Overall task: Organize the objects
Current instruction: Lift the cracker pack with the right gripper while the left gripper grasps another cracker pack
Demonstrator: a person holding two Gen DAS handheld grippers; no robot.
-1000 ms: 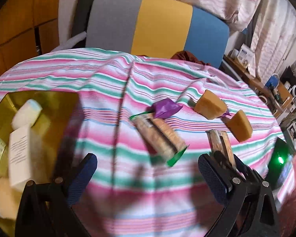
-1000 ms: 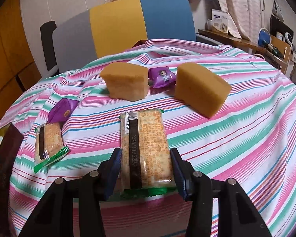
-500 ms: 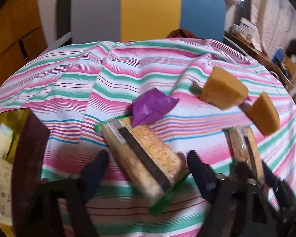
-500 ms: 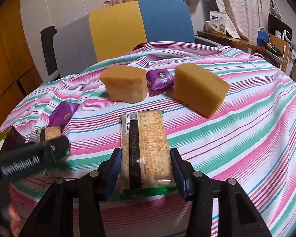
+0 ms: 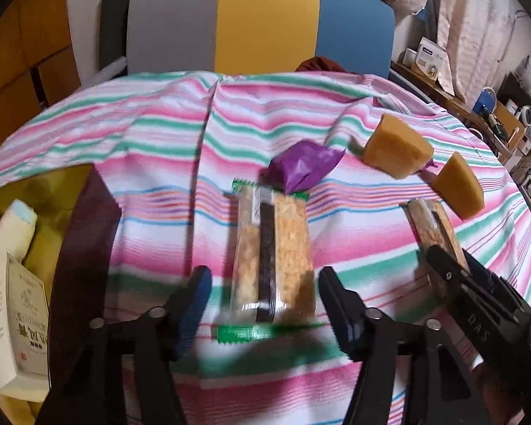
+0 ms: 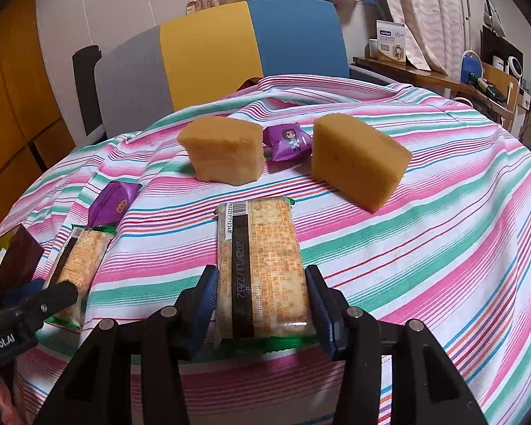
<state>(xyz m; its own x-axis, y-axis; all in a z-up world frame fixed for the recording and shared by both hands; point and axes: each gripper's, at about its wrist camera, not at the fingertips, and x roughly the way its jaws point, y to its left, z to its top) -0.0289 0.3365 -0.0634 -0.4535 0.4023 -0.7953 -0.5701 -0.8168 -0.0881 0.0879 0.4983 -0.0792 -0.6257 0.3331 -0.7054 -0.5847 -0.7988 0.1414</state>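
Between my left gripper's [image 5: 262, 297] blue-padded fingers lies a clear-wrapped cracker pack with green crimped ends [image 5: 272, 258], flat on the pink, green and white striped cloth [image 5: 159, 134]. Its long axis runs straight away from the camera, near end toward me, far end under a crumpled purple foil candy wrapper [image 5: 304, 170]. I see cloth on either side of the pack; the pads stand apart and do not press it. The picture is smeared here, so the print on the pack is unreadable.

My right gripper [image 6: 262, 304] is clamped on a second cracker pack with a dark date strip [image 6: 262, 269], pads against both long sides. That pack also points away from the camera, barcode end farthest. Its near end is hidden behind the fingers.

Beyond it stand two tan sponge-cake blocks [image 6: 226, 152], [image 6: 357, 163], well apart, with a purple candy packet bearing a cartoon figure [image 6: 290, 141] between them, partly covered by the left block.

At the left view's edge, a gold-lined box with a dark maroon wall [image 5: 85, 248] holds a white printed carton [image 5: 14, 318] and a white roll-shaped item [image 5: 14, 230]; both are cut off. A grey, yellow and blue chair back [image 5: 258, 24] rises behind the table.
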